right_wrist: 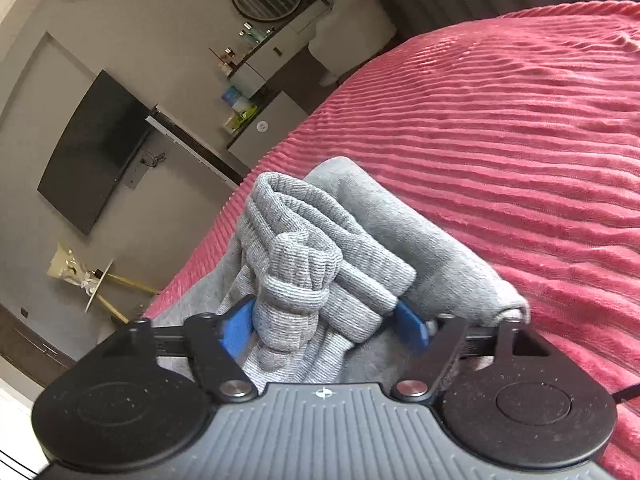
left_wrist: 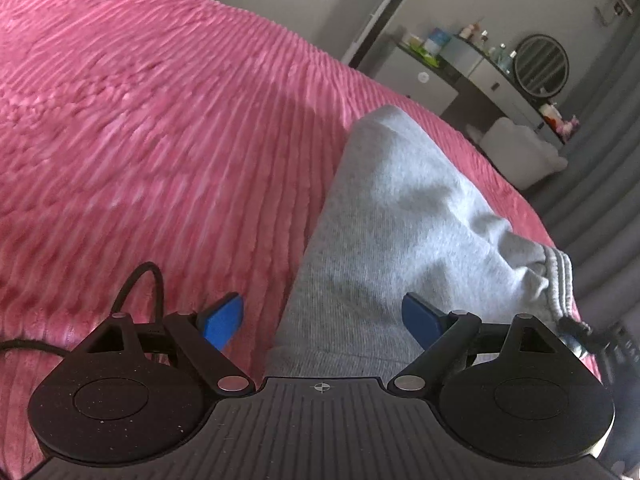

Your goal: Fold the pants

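Grey sweatpants lie on a pink ribbed bedspread, running away from me toward the bed's right edge. My left gripper is open over the near end of the fabric, its blue pads wide apart with the cloth between them, not pinched. In the right wrist view the ribbed cuffs of the pants are bunched between the blue pads of my right gripper. The jaws stand partly open around the bunch, touching its sides. The rest of the grey fabric spreads beneath.
The bedspread covers the whole bed. Beyond the bed's edge stand a dresser with bottles and a round mirror, a white stool, a wall television and grey curtains.
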Demonstrator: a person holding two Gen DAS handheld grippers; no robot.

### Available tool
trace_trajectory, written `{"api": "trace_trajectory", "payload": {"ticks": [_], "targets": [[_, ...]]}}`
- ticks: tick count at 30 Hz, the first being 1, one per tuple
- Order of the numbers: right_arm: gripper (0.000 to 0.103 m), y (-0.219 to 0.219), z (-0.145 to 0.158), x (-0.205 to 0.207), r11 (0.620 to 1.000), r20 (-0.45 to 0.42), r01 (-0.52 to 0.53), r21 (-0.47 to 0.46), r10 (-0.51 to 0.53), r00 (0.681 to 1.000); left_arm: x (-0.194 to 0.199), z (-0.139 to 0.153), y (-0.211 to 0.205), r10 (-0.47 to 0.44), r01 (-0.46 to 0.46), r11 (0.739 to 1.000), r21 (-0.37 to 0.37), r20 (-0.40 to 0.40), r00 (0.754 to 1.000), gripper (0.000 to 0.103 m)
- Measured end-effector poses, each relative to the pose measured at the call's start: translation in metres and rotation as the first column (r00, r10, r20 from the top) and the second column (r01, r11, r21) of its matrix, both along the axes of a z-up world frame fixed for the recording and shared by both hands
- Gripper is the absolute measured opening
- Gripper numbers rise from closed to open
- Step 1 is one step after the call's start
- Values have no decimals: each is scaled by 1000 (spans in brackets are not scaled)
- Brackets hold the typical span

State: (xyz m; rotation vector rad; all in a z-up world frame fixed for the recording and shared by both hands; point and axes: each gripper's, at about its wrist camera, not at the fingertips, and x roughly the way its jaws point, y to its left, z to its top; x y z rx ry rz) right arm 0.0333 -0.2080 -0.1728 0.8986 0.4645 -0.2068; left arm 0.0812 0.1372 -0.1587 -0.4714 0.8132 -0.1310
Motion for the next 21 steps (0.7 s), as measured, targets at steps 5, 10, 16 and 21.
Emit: {"api": "trace_trajectory", "payload": {"ticks": [5, 10, 16, 21], "targets": [[96, 12, 2, 12, 996, -34, -28, -88, 25, 999, -3, 3, -6, -20, 19, 999, 30, 19, 1000, 91], [70, 12, 7, 15, 991, -82, 4, -131, -14, 997, -3, 1, -11, -24, 23, 997, 72, 20, 1000, 92], [55, 13, 34, 0, 977, -6, -35, -209, 35, 999, -3, 0, -13, -36, 34, 996, 79, 23, 999, 94], [60, 13, 37, -6, 947, -23, -31, -320, 25, 999, -1, -1, -13, -44, 42, 996, 77, 21, 999, 95]]}}
